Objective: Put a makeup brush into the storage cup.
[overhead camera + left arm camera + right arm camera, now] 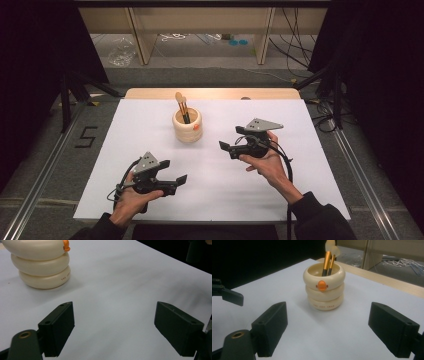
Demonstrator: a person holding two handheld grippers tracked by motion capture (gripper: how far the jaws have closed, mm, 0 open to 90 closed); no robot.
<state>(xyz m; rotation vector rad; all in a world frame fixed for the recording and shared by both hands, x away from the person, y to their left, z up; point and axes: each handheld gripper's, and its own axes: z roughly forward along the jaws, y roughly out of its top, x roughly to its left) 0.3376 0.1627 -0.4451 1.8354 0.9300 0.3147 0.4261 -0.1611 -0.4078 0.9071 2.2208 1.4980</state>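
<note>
Near the table's (310,165) front edge, both grippers, left (176,182) and right (226,148), hold jaws spread, well apart from the holder (187,131).

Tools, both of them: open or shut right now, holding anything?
Left tool: open, holding nothing, jaws over bare table.
Right tool: open, holding nothing, facing the brush holder.

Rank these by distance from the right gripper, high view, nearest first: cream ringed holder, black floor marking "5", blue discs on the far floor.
From the right gripper:
1. Cream three-ring stacked holder with gold-handled brushes, just up-left on the white table sheet.
2. Blue discs, far floor beyond the table.
3. Black "5" floor marking, off the table's left edge.
2 and 3 are close; ranking tentative.
</note>
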